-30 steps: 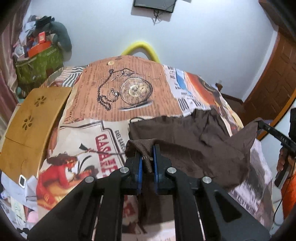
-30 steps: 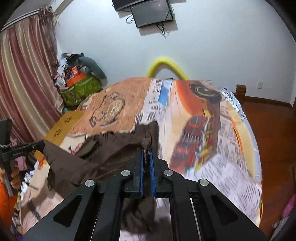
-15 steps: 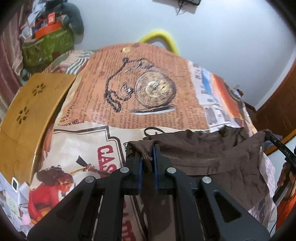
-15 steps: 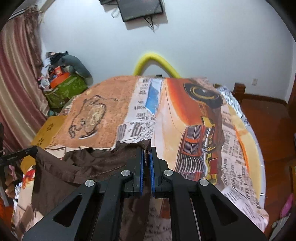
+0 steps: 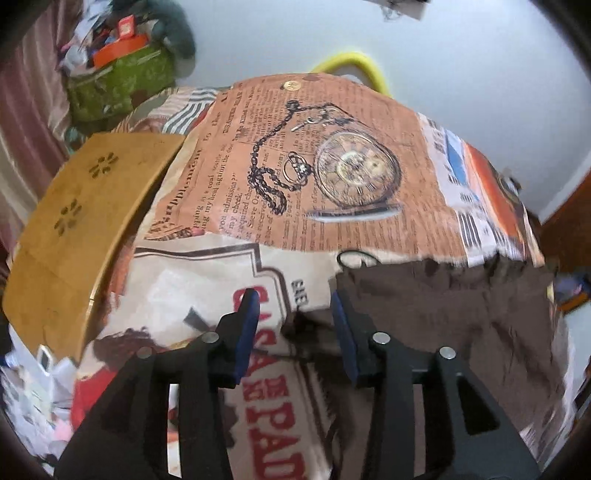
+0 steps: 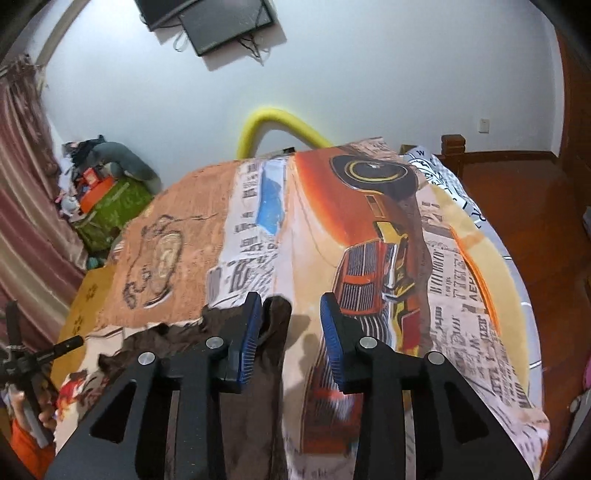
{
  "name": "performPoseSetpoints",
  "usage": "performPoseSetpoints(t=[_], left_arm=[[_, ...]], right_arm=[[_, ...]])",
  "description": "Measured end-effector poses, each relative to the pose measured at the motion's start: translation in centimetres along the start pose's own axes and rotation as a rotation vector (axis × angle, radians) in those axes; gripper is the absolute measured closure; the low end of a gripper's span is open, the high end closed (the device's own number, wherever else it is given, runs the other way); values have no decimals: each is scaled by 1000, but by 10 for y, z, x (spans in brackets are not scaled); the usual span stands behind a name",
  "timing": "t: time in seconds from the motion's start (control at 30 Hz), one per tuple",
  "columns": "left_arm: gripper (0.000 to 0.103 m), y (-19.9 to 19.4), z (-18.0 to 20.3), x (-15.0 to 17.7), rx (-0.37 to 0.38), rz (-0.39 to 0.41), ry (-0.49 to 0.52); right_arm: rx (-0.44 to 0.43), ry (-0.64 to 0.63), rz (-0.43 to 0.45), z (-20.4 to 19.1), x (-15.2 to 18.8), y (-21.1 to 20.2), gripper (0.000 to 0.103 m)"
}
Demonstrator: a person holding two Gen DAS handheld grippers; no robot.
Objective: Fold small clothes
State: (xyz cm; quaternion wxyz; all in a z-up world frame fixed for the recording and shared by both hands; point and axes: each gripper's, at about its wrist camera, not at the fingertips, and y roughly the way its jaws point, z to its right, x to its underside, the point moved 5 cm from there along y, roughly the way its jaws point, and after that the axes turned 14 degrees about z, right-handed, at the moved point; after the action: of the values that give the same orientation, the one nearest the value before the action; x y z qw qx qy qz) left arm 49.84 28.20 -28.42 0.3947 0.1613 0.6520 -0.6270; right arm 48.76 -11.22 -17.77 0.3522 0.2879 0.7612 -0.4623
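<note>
Both grippers have let go since the earlier frames; the left gripper (image 5: 293, 314) and the right gripper (image 6: 290, 321), each clamped on a corner of the brown garment (image 5: 443, 314) half a second ago, now stand with jaws spread wide and nothing between them. The garment has dropped from hanging stretched between them to lying flat on the bed (image 5: 332, 229) — spread across its near part, over the printed cover; its left edge runs just inside the left gripper's right finger, and a black cord (image 5: 354, 256) loops out at its far corner. In the right wrist view the garment's (image 6: 258, 369) right edge lies below that gripper's left finger, the right finger over bare cover beside the printed red car (image 6: 373, 273). A wooden board (image 5: 81, 221) lies off the bed's left side; a yellow tube (image 6: 280, 125) arches behind the bed — a screen (image 6: 221, 22) hangs on the wall above.
</note>
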Motion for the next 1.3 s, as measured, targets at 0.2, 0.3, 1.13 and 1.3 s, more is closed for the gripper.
performPoseSetpoints(t=[0.2,0.3,1.13,1.3], left_arm=[[49,-44,14,34,53,-13,90],[44,-60,21,54,90,-36,111],[95,-89,74,145,180,-200,196],[95,-118,99,176,228,-225,202]], right_arm=[[-38,-93,-15,-14,22,-43,65],[-47,-141,-31,-21,43,-67,65],[-83,-116,-138,-31,138,-130,57],[-89,-110,-113,-32,138,-152,57]])
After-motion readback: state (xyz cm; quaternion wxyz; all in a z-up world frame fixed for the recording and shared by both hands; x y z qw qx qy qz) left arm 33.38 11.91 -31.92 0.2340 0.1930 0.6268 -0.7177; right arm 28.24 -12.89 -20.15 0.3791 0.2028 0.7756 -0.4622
